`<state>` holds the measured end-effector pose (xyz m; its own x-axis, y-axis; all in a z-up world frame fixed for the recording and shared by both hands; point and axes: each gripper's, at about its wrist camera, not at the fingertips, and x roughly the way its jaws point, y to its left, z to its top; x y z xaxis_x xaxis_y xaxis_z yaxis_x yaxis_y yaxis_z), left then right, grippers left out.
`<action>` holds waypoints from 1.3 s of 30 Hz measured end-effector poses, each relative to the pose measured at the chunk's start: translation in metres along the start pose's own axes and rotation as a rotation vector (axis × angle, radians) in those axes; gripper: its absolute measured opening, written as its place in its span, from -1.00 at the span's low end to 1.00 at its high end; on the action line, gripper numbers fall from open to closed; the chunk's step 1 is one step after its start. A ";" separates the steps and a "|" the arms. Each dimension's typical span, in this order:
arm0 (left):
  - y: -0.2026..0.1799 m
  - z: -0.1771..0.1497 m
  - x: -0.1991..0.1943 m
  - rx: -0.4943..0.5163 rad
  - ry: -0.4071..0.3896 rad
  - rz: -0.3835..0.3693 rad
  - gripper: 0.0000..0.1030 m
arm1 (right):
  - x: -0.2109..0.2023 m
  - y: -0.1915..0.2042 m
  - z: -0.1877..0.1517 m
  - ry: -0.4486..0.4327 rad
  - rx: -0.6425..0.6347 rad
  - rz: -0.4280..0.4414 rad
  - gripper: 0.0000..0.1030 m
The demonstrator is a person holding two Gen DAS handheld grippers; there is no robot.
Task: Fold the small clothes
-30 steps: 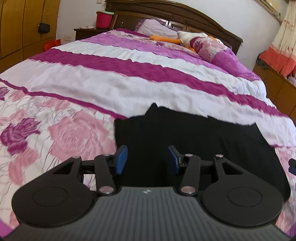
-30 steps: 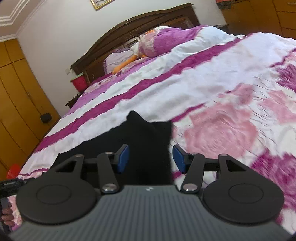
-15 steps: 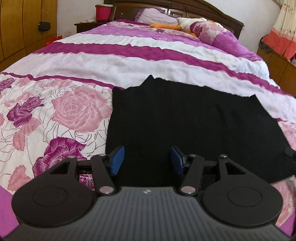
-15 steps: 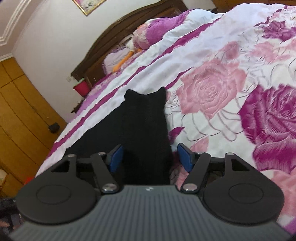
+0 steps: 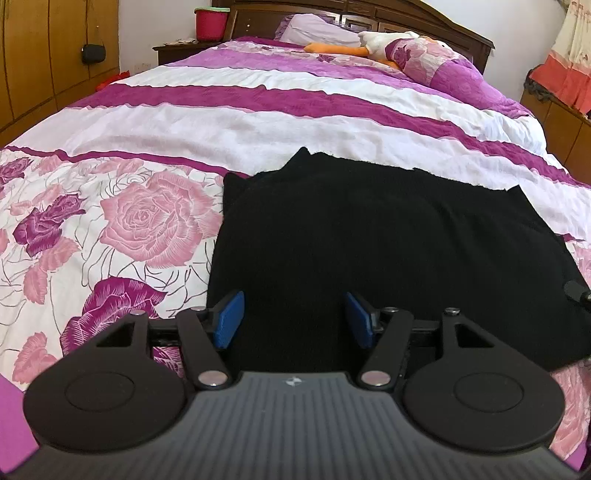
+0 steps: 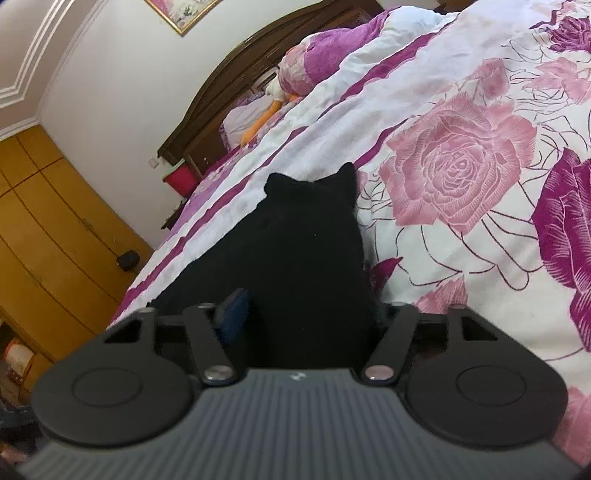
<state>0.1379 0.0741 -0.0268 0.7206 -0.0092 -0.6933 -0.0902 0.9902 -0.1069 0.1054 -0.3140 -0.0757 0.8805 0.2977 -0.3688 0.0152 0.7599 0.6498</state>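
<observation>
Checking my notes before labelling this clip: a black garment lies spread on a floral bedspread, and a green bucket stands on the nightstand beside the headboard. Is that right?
Not quite. The bucket on the nightstand is red, not green, as the left wrist view shows. The rest holds: the black garment lies spread on the floral bedspread.

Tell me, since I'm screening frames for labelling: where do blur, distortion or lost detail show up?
Left wrist view: sharp, fisheye bows the bedspread; the black garment is a featureless dark mass. Right wrist view: tilted and softer, the wardrobe curves, and the garment hides one blue pad of the right gripper.
</observation>
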 end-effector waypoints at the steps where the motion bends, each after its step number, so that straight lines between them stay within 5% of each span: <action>1: 0.000 0.000 0.000 0.000 0.000 -0.001 0.29 | 0.001 -0.002 0.000 0.001 0.015 0.004 -0.32; 4: 0.001 0.000 0.000 0.001 0.000 -0.002 0.29 | 0.001 -0.013 -0.002 -0.004 0.079 0.045 -0.50; 39: 0.002 0.002 0.001 -0.002 0.005 -0.001 0.30 | -0.003 -0.023 -0.004 -0.003 0.094 0.079 -0.46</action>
<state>0.1403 0.0760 -0.0264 0.7172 -0.0112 -0.6968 -0.0908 0.9899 -0.1093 0.1009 -0.3300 -0.0922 0.8820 0.3529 -0.3124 -0.0099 0.6766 0.7363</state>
